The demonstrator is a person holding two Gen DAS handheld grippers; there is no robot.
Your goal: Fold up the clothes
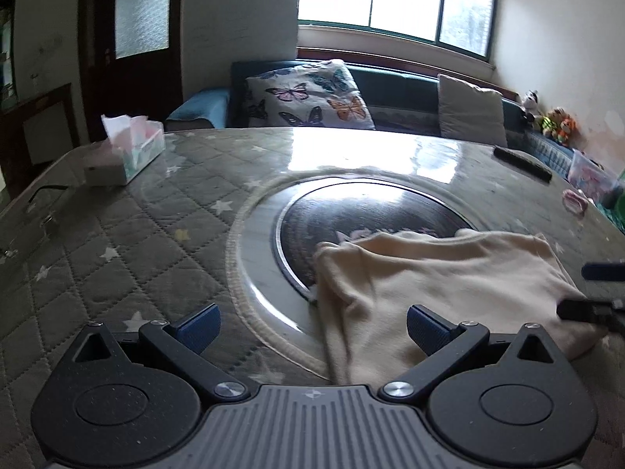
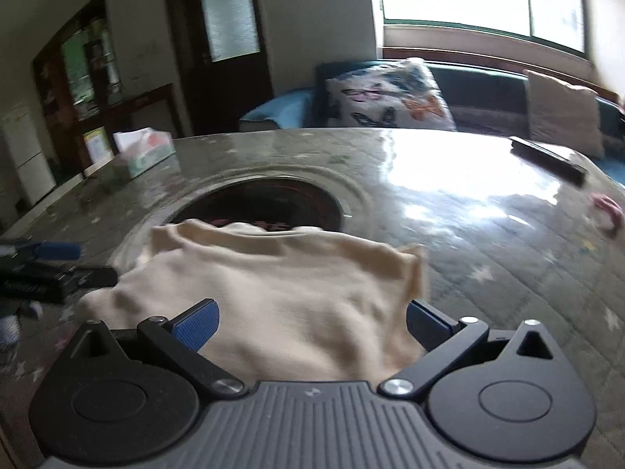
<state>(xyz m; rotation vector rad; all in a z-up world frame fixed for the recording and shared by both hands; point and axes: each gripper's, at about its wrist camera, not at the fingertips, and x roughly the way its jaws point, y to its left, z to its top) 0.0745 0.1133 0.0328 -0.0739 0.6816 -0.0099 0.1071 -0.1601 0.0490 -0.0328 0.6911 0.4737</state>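
Observation:
A cream garment (image 1: pixel 437 285) lies crumpled on the table, partly over the dark round inset (image 1: pixel 351 215). My left gripper (image 1: pixel 312 328) is open at the garment's left edge, and only its right finger (image 1: pixel 425 326) is over the cloth. My right gripper (image 1: pixel 593 291) shows at the right edge, beside the cloth. In the right wrist view the garment (image 2: pixel 281 297) spreads between and under my open right gripper (image 2: pixel 310 322), with nothing pinched. The left gripper (image 2: pixel 66 264) is at the cloth's left side.
The table has a grey quilted star cover (image 1: pixel 129 234) under a glossy sheet. A tissue box (image 1: pixel 129 148) sits at the far left, a dark remote (image 1: pixel 523 163) at the far right, and a pink item (image 1: pixel 574 201) near the right edge. A sofa with cushions (image 1: pixel 308 95) stands behind.

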